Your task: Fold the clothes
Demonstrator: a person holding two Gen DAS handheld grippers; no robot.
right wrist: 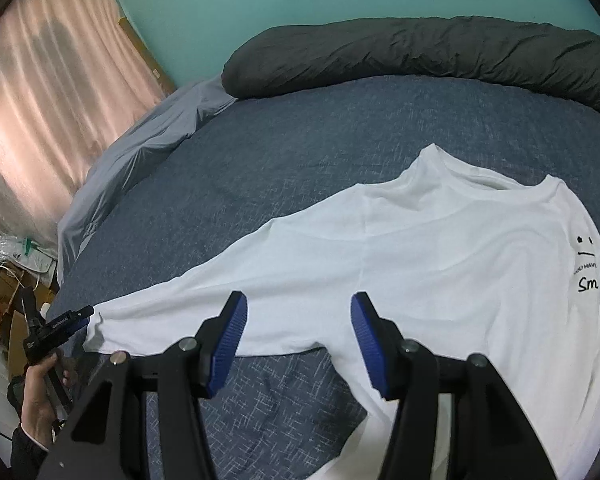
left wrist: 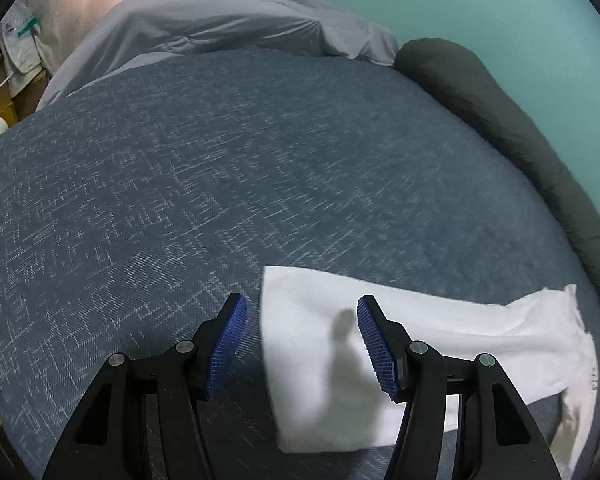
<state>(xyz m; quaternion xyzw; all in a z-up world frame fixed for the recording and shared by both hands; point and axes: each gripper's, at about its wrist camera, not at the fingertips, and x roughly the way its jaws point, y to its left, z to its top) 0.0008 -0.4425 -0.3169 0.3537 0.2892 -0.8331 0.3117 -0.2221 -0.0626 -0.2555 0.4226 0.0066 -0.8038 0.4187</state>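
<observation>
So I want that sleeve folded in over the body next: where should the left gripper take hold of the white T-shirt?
Judging by its pose, grip the white T-shirt at the sleeve cuff, coming from the outer end. The sleeve lies flat, stretched outward, its free edge between the open left gripper fingers.

The white shirt runs off the right edge, cutting its black print mid-word, and the left-wrist view blurs the bed weave.
</observation>
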